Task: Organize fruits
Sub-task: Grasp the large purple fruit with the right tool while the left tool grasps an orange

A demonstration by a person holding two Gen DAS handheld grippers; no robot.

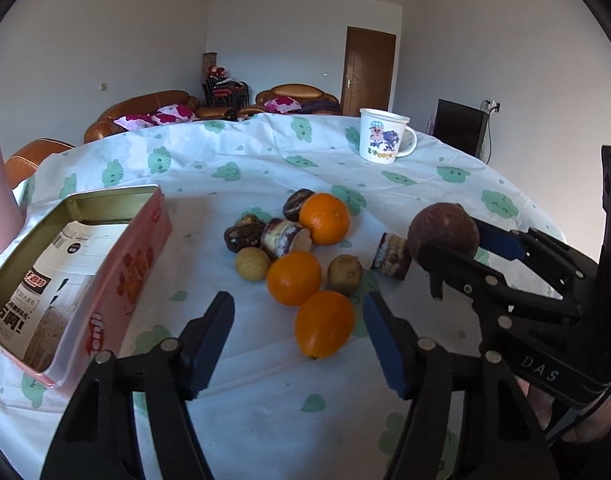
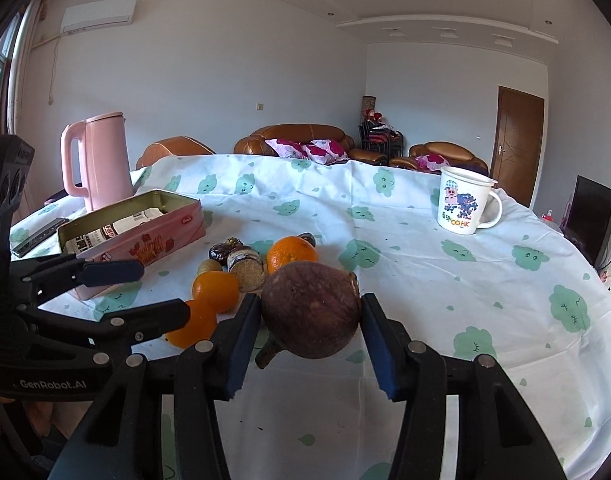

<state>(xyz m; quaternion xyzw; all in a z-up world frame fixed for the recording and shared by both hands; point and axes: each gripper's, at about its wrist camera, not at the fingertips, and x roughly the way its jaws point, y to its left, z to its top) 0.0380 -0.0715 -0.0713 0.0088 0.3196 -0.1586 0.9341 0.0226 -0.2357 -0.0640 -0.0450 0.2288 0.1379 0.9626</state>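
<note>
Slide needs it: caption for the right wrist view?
Right claw grips a brown fruit above the tablecloth; oranges wait beside it.

Over on the far side of the surface (image 2: 425,280), draped in a white cloth dotted with green cloud faces, a white cartoon mug (image 2: 465,206) stands upright, handle to the right. At the left a pink kettle (image 2: 99,160) stands tall beside a dark flat object (image 2: 37,236), possibly a phone. Behind, brown leather sofas (image 2: 301,136) carry pink floral cushions (image 2: 309,148). A brown door (image 2: 517,144) is shut, a dark screen (image 2: 597,216) sits by the right wall, and an air conditioner (image 2: 99,14) hangs high.
</note>
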